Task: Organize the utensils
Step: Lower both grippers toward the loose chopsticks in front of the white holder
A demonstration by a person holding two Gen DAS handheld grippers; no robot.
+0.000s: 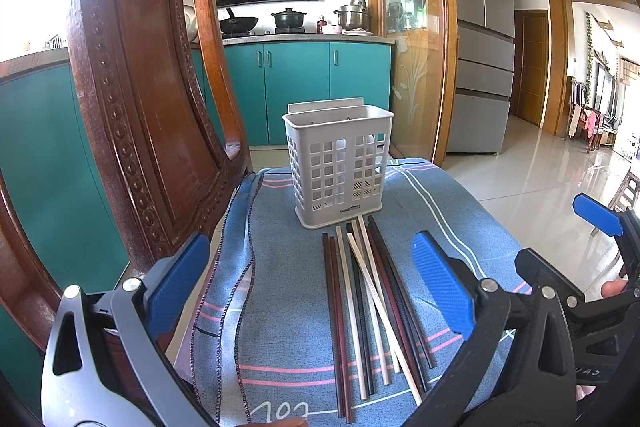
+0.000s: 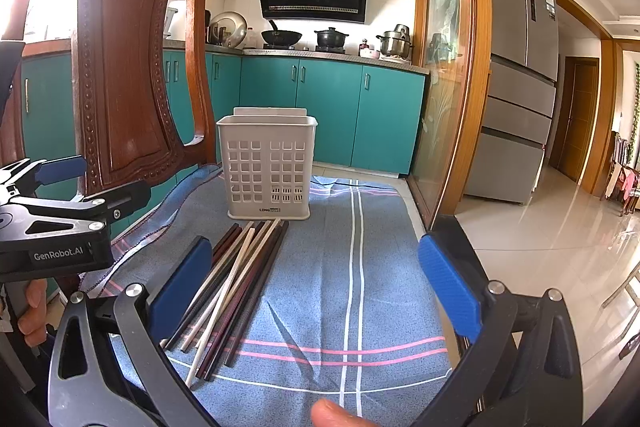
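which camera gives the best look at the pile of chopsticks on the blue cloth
The left wrist view: the mixed dark and white chopsticks lie centred and unobstructed. In the right wrist view, the chopsticks sit off-centre, their near ends partly hidden by a finger.

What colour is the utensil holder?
Pale grey holder with square grid holes; clearest in the right wrist view.

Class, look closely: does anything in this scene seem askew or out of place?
Yes. The chopsticks lie loose on the blue cloth before the empty holder, and one pale chopstick crosses the others diagonally.
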